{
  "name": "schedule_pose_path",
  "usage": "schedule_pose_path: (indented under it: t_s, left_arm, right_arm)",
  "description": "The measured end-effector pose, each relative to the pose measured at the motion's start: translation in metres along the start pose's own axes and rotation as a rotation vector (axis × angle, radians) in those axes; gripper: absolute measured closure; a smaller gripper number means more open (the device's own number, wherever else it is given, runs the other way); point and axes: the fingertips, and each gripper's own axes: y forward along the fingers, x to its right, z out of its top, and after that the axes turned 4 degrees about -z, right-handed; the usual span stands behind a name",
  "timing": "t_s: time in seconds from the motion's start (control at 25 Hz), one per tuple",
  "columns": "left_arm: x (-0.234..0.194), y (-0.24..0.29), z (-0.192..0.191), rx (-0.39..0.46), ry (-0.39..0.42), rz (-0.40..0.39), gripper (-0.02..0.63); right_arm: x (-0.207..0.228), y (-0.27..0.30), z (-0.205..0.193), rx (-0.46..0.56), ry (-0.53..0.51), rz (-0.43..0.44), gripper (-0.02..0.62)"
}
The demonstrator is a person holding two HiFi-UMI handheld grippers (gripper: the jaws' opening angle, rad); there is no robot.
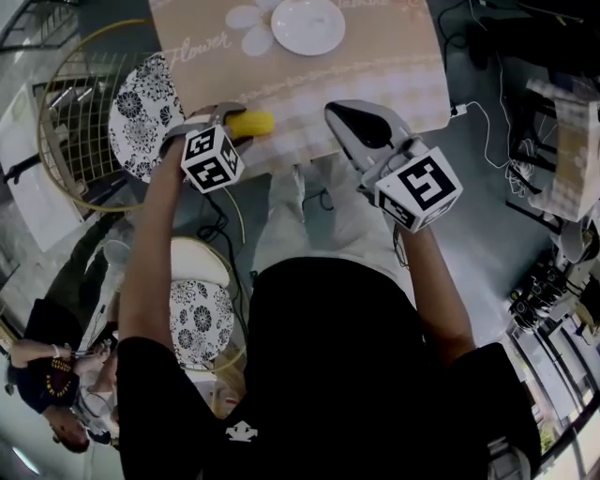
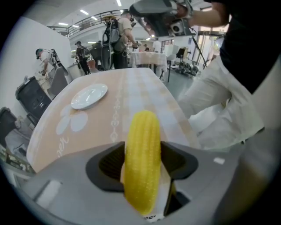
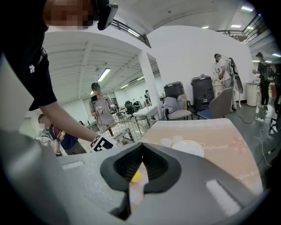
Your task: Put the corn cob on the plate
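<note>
mid-carry: corn [image 2: 141,162] clamped across its middle in the left gripper [image 1: 234,120], at the near edge of the table [image 1: 375,66], well short of the plate [image 1: 307,25] on the far side. next, by the look of it: reach forward, lower onto the plate, ease off. right gripper [image 3: 139,169] pinched together, empty, off beside. height above the cloth hard to judge; corn's lower end hidden behind the jaws.
</note>
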Motion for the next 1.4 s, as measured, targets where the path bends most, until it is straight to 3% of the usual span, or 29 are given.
schedule_pose_path:
  t_s: [0.2,0.52,0.72,0.96,1.12,1.4]
  left_arm:
    - [-0.001,0.008,-0.003,-0.01,-0.017,-0.043,0.313]
    - [-0.002,0.006,-0.005,0.076,-0.05,-0.052,0.314]
    - [-0.005,0.004,-0.001,0.111,-0.128,-0.046,0.328]
    - [-0.004,0.005,-0.002,0.067,-0.136,-0.055,0.33]
    - [-0.011,0.001,0.003,0.085,-0.199,-0.057,0.33]
    - [-0.028,-0.011,0.018,0.095,-0.205,-0.029,0.33]
  right_arm:
    - [0.005,-0.003,-0.004,0.008,0.014,-0.014,0.594]
    - [0.007,-0.001,-0.012,0.003,0.026,-0.021,0.594]
    - [0.011,0.001,-0.015,-0.007,0.027,-0.009,0.594]
    - [0.013,0.008,-0.015,-0.021,0.011,0.011,0.594]
    - [0.015,0.011,-0.013,-0.027,-0.001,0.02,0.593]
    - [0.021,0.014,-0.013,-0.027,0.01,0.029,0.594]
